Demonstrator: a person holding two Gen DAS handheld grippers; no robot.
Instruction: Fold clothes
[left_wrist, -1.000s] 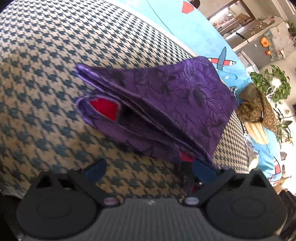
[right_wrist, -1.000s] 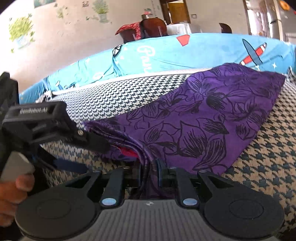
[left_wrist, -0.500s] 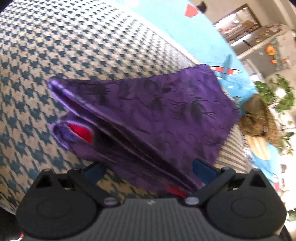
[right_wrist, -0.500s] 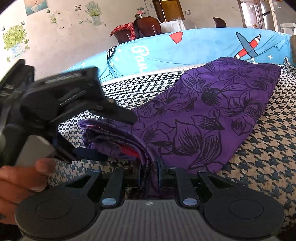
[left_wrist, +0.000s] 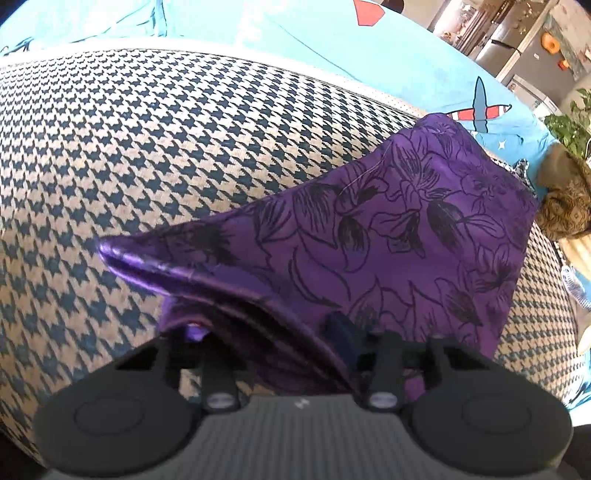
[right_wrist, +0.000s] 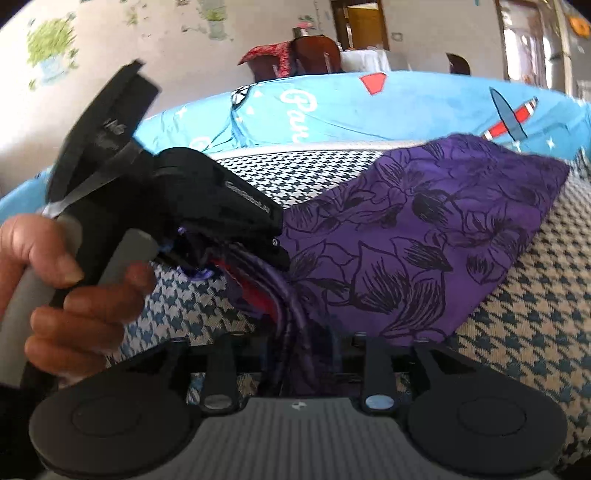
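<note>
A folded purple garment with black flower outlines (left_wrist: 399, 236) lies on a houndstooth cushion (left_wrist: 147, 147); it also shows in the right wrist view (right_wrist: 424, 229). A red lining shows between its layers (right_wrist: 255, 295). My left gripper (left_wrist: 280, 332) is closed around the garment's near folded edge, with the layers bunched between its jaws. In the right wrist view the left gripper (right_wrist: 236, 236) clamps that edge, held by a hand (right_wrist: 66, 288). My right gripper (right_wrist: 299, 354) is shut on the garment's near corner, the cloth pinched between its jaws.
A turquoise sheet with plane prints (left_wrist: 332, 55) covers the surface behind the cushion. A brown patterned cloth (left_wrist: 565, 206) and a leafy plant (left_wrist: 572, 125) sit at the far right. Chairs and a table (right_wrist: 314, 55) stand in the room behind.
My left gripper moved in from open in front of the garment and closed on its near folded edge. My right gripper kept its hold on the corner.
</note>
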